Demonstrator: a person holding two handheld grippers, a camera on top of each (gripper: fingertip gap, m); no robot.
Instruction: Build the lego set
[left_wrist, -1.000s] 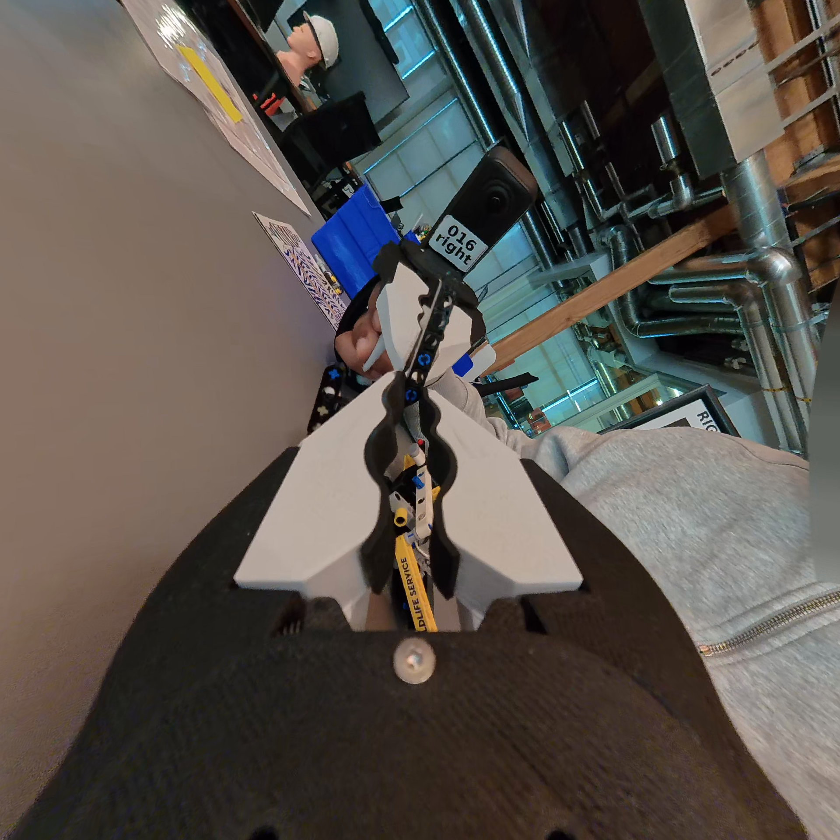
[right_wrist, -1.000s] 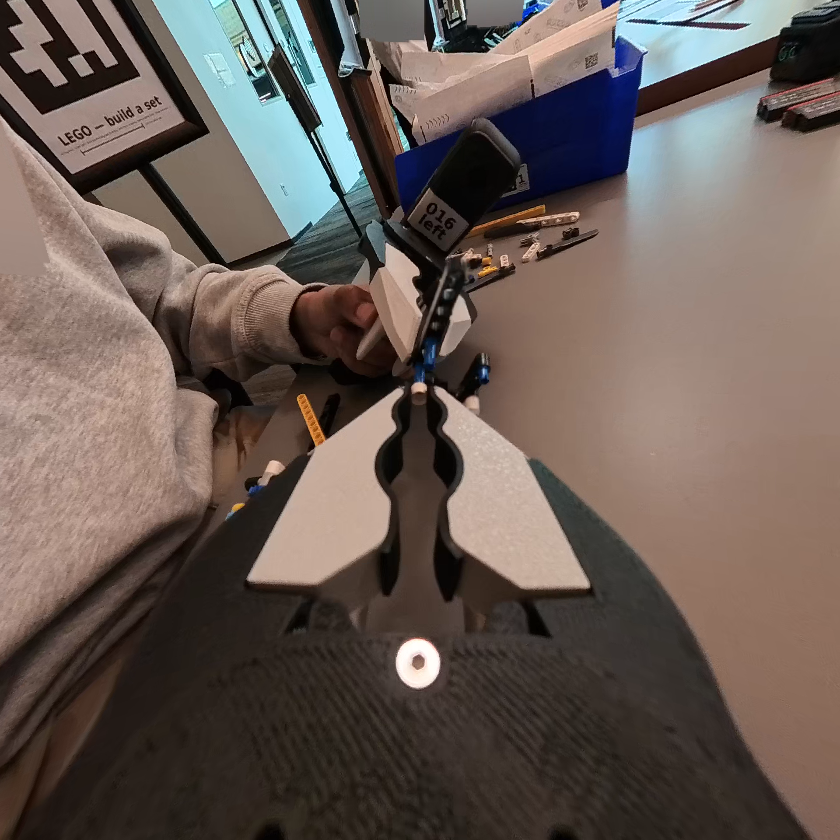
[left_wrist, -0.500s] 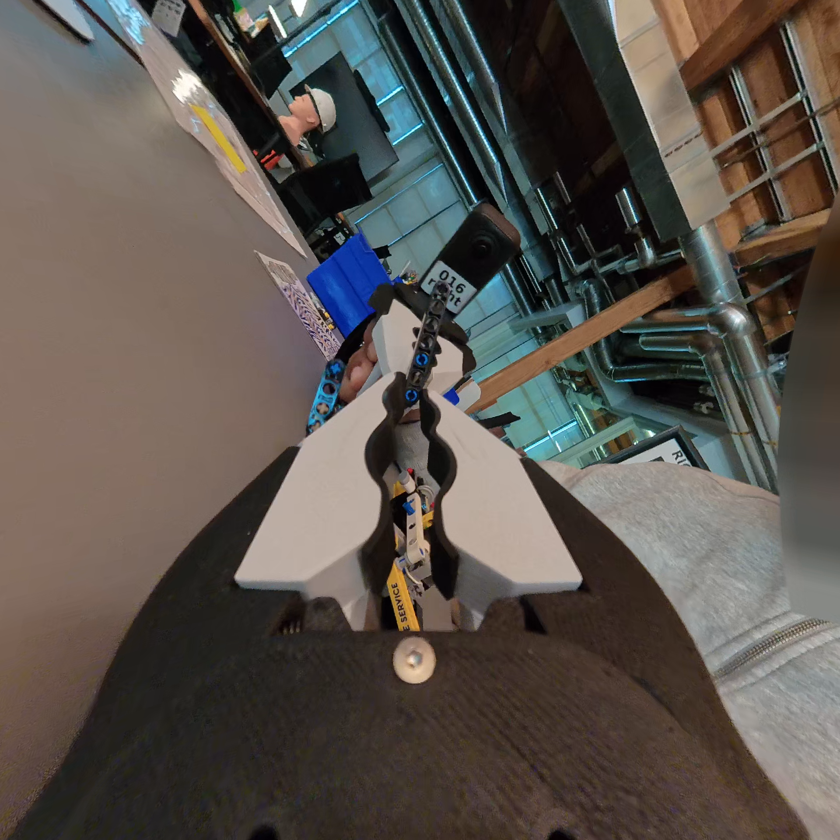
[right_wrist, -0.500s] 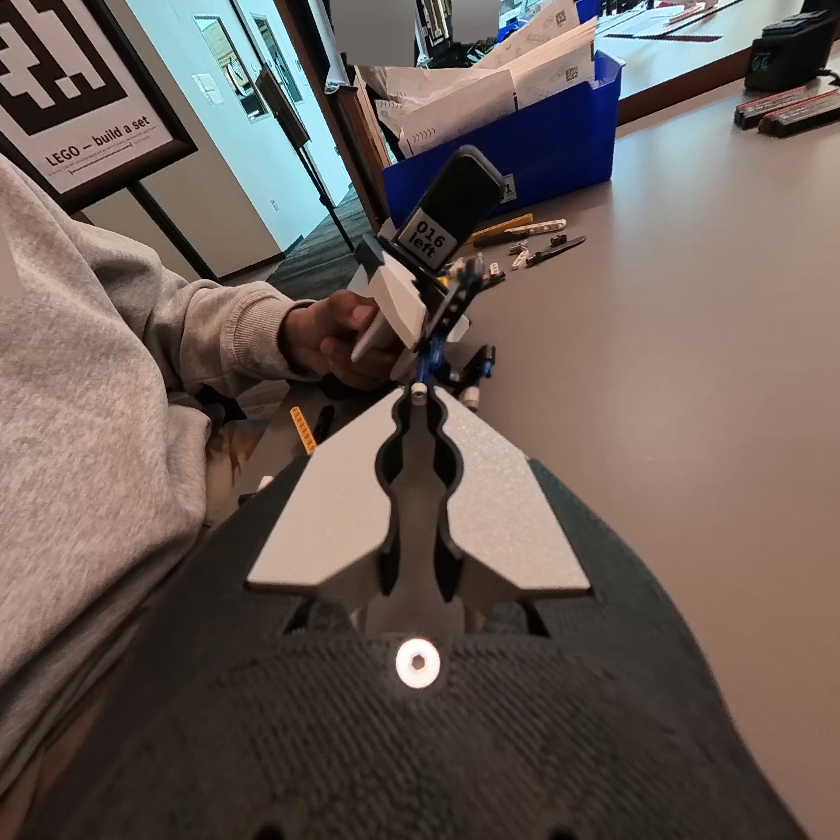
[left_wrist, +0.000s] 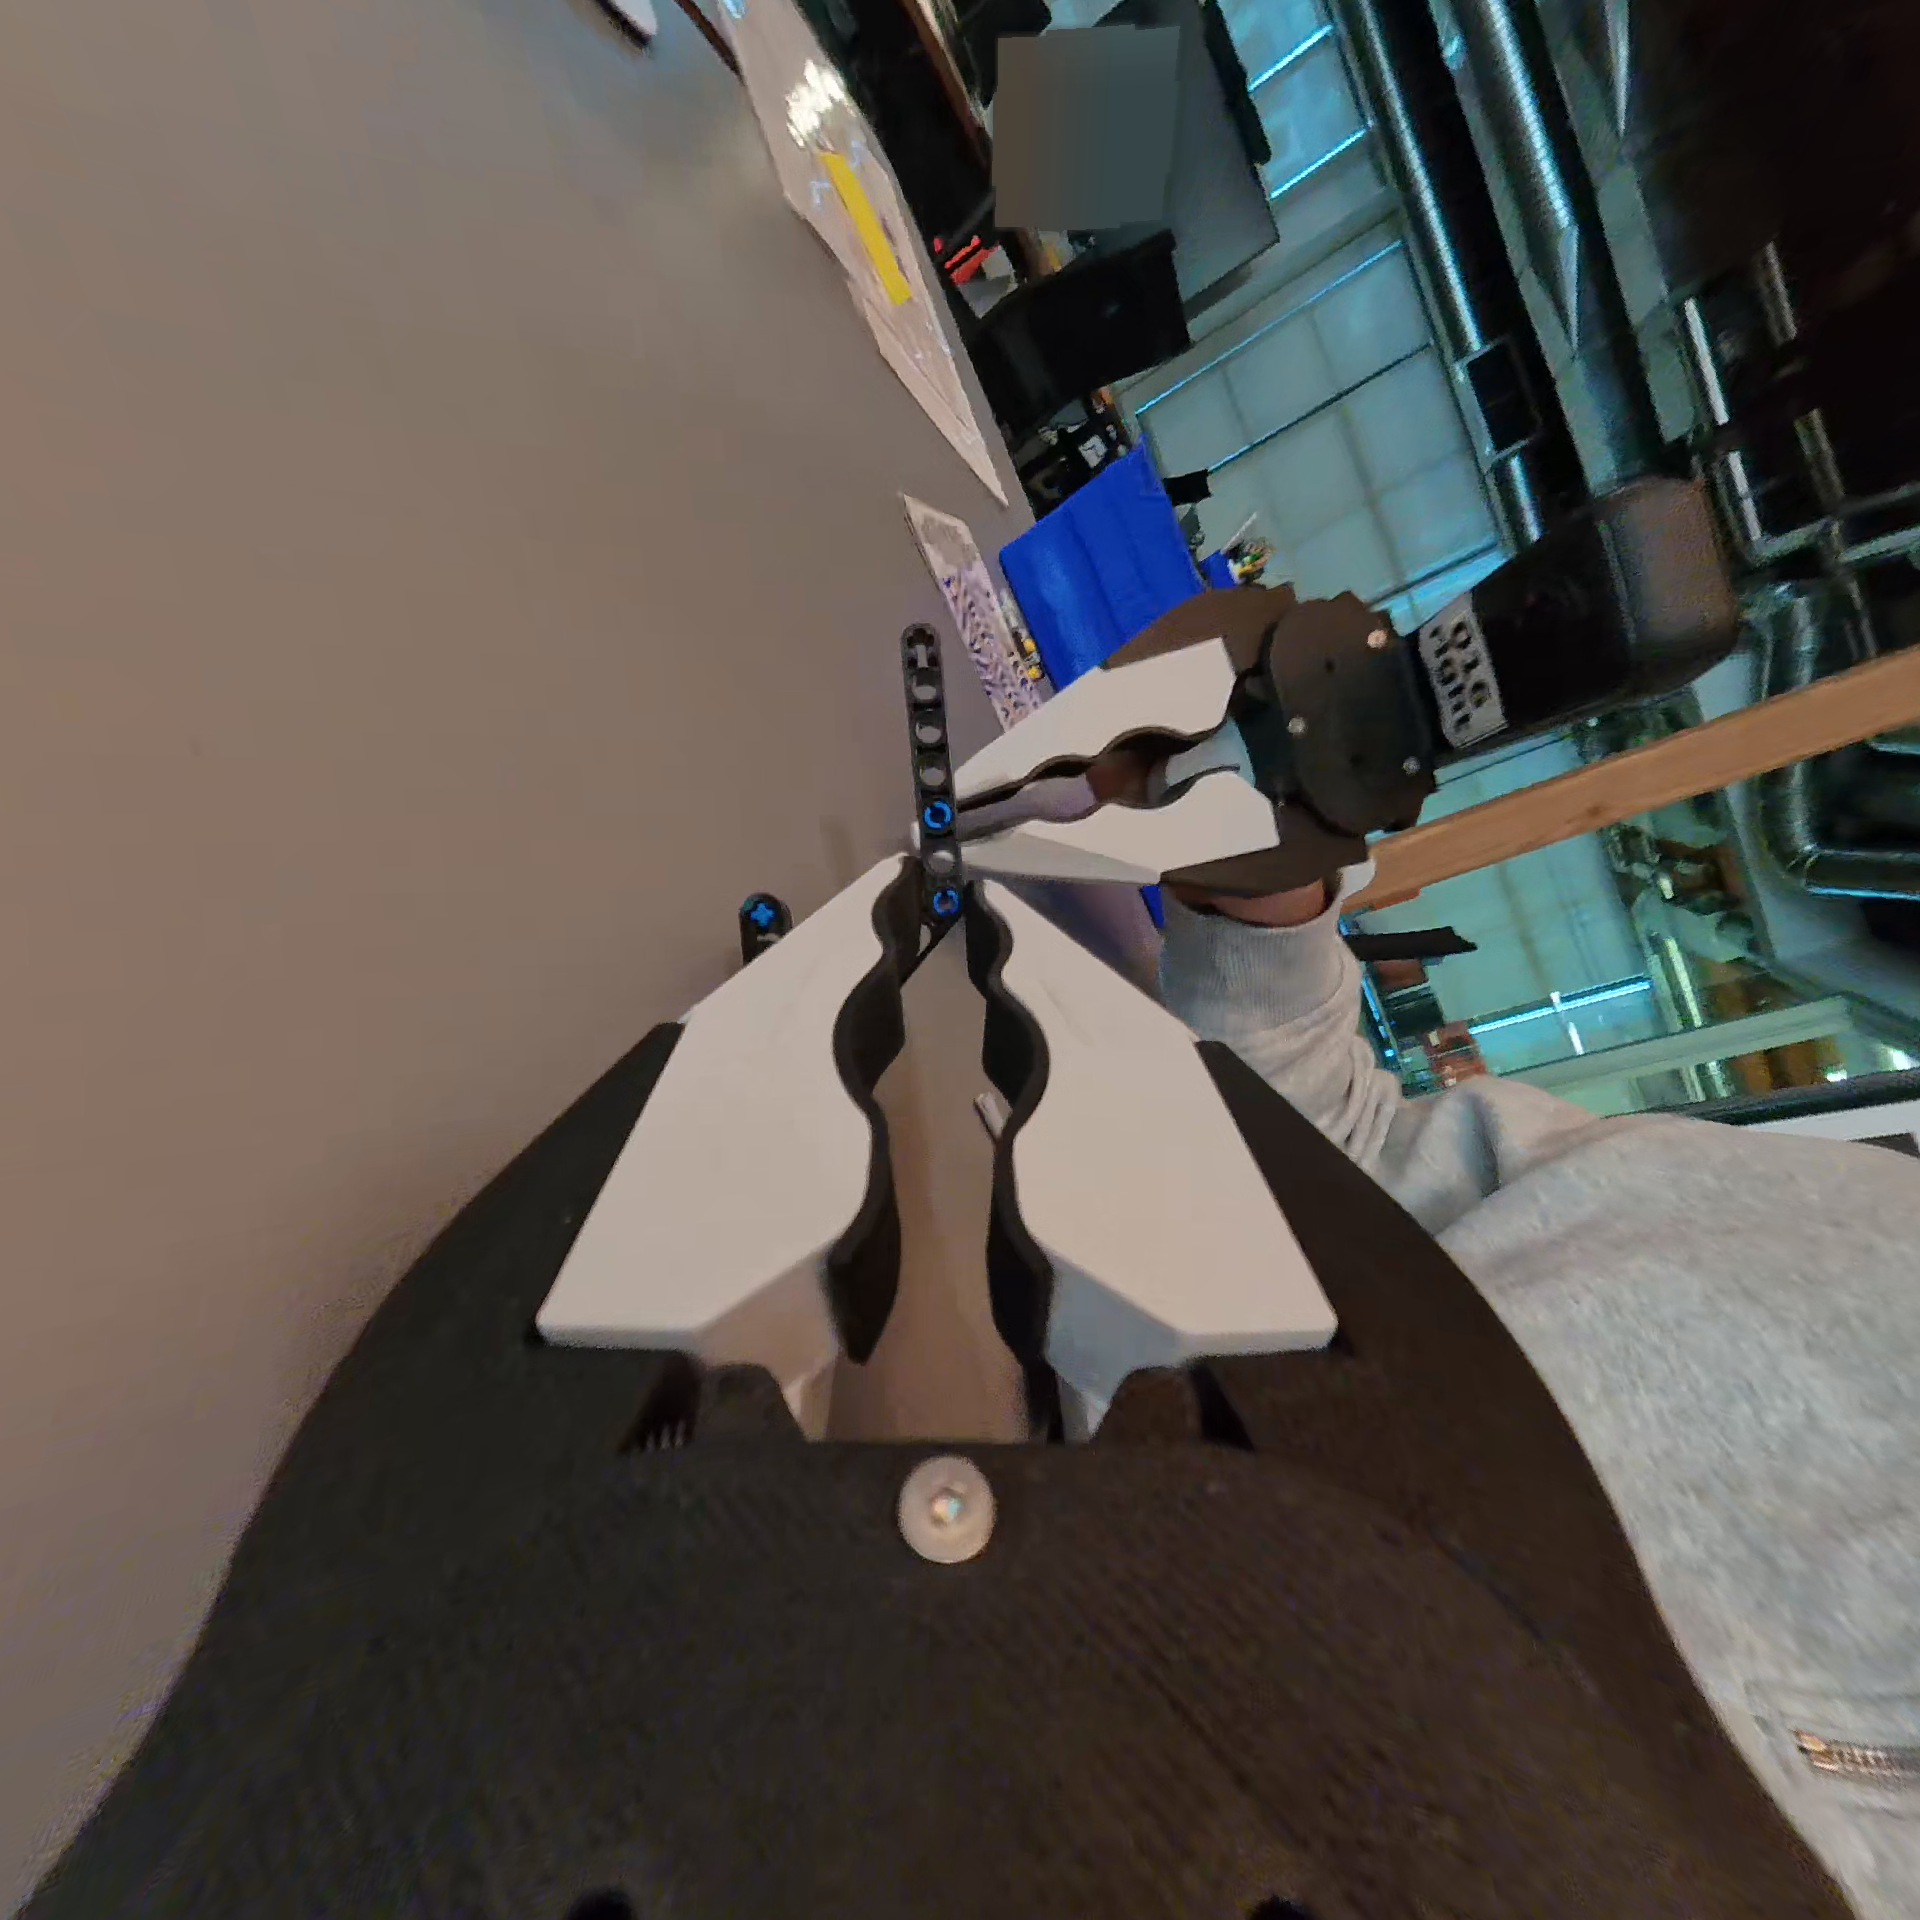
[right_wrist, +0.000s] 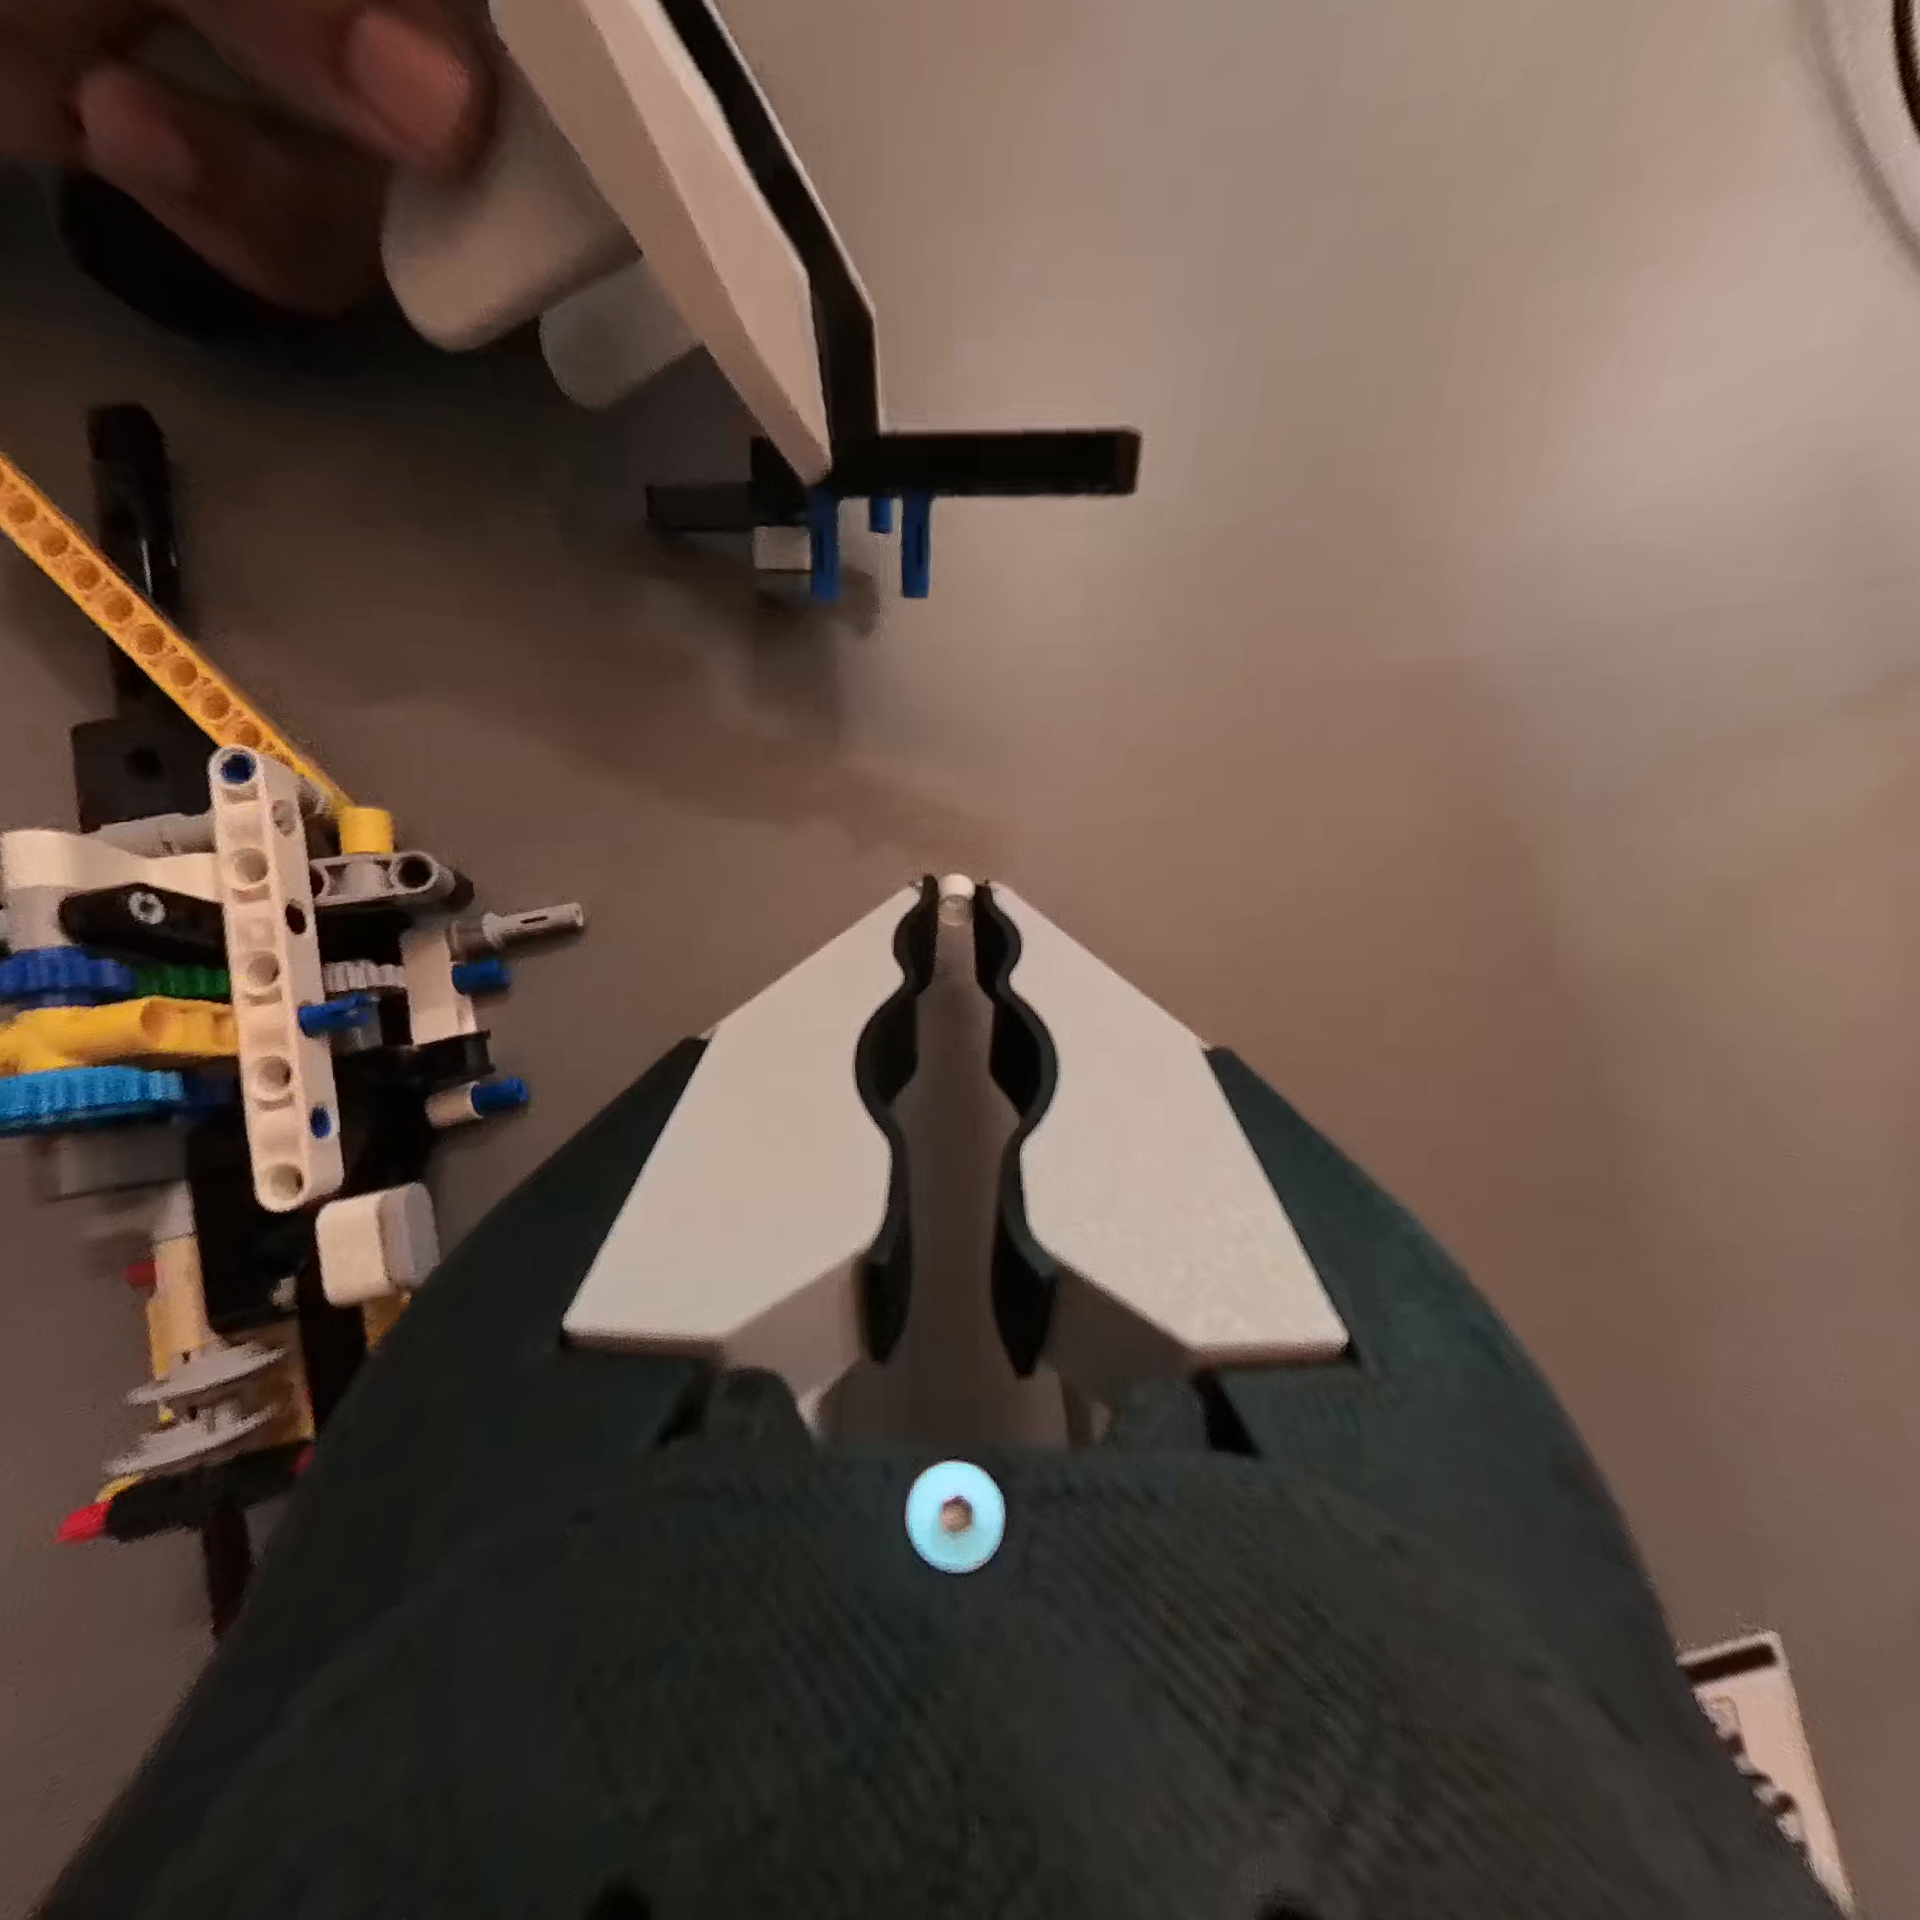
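Left wrist view rolled sideways along table (left_wrist: 364, 520), right looks down (close), sharing black beam (right_wrist: 997, 462).

Partly built model (right_wrist: 239, 1039): cut off by left frame edge, lower end motion-blurred. Black beam's (left_wrist: 928, 769) bottom end hidden between left tool (left_wrist: 940, 894) tips. Hand (right_wrist: 239, 125) holding it blurred, cropped at top.

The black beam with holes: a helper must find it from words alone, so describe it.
Above the grey table, find the left gripper: its jaws are shut on the black beam. Unlike the yellow beam lying by the model and the white pin in the right gripper, it is black with blue pins sticking out.
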